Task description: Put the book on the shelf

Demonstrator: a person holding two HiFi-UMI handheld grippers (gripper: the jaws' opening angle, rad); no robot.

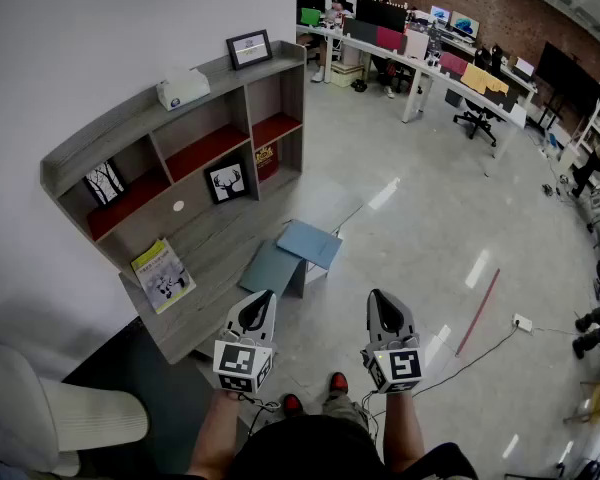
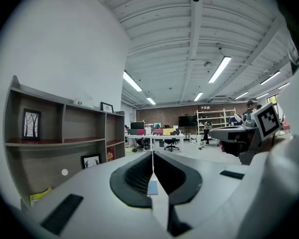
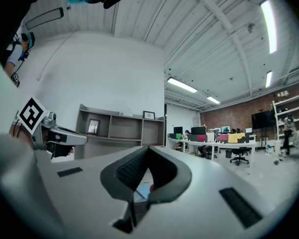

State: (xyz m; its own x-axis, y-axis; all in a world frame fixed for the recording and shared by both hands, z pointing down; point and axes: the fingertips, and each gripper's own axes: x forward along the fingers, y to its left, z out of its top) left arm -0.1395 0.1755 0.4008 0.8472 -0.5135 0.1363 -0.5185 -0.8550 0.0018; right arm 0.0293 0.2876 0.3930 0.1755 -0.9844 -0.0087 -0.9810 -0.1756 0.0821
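Observation:
A book (image 1: 162, 274) with a yellow-green cover lies flat on the lowest board of the grey wooden shelf unit (image 1: 130, 128) against the white wall. Its yellow edge (image 2: 40, 194) shows low at the left in the left gripper view. My left gripper (image 1: 262, 296) and right gripper (image 1: 378, 296) are held side by side in front of me above the floor, right of the shelf. Both point forward and stand apart from the book. The left gripper (image 2: 152, 154) has its jaws together with nothing between them. The right gripper (image 3: 148, 149) is likewise shut and empty.
Two low blue tables (image 1: 292, 253) stand on the floor just ahead of the grippers. Framed pictures (image 1: 225, 180) and a tissue box (image 1: 182, 89) sit on the shelf. A white padded seat (image 1: 50, 408) is at the lower left. Office desks (image 1: 420, 58) line the far side.

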